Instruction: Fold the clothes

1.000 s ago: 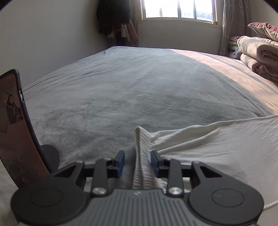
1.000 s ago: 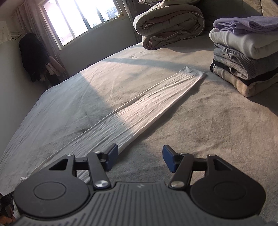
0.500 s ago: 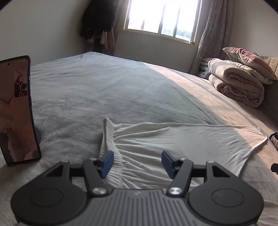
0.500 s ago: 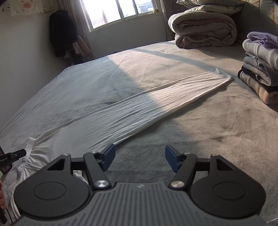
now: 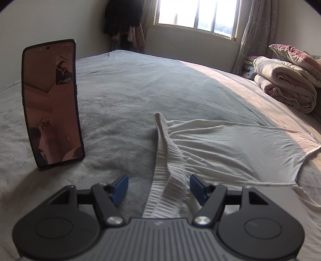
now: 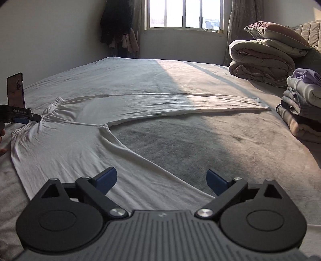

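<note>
White trousers lie spread on a grey-covered bed beneath a sunlit window. The left gripper and right gripper hover with fingers wide apart, the ribbed waistband lying loose between the left pair.

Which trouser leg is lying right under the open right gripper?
The near leg of the white trousers, running toward the right gripper. The far leg stretches away toward the stacked clothes.

White trousers lie spread flat, legs splayed apart, ribbed waistband bunched and raised.
</note>
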The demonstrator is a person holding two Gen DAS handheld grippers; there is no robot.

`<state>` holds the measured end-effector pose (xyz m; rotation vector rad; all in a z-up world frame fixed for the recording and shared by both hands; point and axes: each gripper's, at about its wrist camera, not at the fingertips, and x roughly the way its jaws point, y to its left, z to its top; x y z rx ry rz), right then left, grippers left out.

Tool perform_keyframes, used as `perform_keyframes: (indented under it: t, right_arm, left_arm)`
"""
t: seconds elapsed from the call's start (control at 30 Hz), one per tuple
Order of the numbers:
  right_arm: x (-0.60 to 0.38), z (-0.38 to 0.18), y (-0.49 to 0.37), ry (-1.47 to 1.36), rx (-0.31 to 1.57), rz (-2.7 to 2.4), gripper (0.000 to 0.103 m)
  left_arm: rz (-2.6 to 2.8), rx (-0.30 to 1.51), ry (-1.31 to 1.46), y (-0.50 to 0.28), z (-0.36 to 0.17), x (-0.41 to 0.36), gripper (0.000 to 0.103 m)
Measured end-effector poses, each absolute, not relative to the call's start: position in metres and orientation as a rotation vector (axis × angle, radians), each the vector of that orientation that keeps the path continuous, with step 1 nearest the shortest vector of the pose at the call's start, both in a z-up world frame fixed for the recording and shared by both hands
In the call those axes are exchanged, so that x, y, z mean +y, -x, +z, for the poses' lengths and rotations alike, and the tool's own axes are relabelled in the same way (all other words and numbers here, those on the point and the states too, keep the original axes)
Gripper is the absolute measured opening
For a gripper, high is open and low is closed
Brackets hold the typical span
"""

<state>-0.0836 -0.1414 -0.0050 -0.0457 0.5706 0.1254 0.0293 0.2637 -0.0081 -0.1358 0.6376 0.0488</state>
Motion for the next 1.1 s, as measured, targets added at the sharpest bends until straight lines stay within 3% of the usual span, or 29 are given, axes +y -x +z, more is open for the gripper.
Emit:
perform_keyframes:
  t: [0.37, 0.67, 0.7, 0.73, 0.83, 0.93, 1.1]
  right_arm:
    - [-0.213, -0.01, 0.182, 0.012, 0.566, -0.261, 0.1]
    - [-0.263, -0.011, 0.25, -0.347, 0.497, -0.377, 0.1]
    - [-0.268, -0.011, 0.254, -0.37, 0.493, -0.377, 0.098]
    - [-0.274, -0.012, 0.258, -0.402, 0.481, -0.378, 0.087]
    - [-0.298, -0.023, 0.267, -0.579, 0.439, -0.411, 0.07]
    - [-0.321, -0.029, 0.275, -0.727, 0.37, -0.438, 0.063]
    - [-0.343, -0.029, 0.275, -0.853, 0.303, -0.526, 0.06]
  left_arm:
    - [0.034, 0.628, 0.244, -0.014, 0.015, 0.266, 0.074]
    - [0.029, 0.608, 0.421, -0.006, 0.061, 0.245, 0.077]
    - [0.019, 0.596, 0.424, -0.001, 0.064, 0.242, 0.078]
    - [0.005, 0.58, 0.417, 0.004, 0.062, 0.237, 0.078]
    - [-0.017, 0.529, 0.388, 0.02, 0.047, 0.225, 0.079]
    - [-0.005, 0.49, 0.357, 0.033, 0.027, 0.211, 0.077]
    - [-0.047, 0.501, 0.25, 0.033, 0.013, 0.188, 0.076]
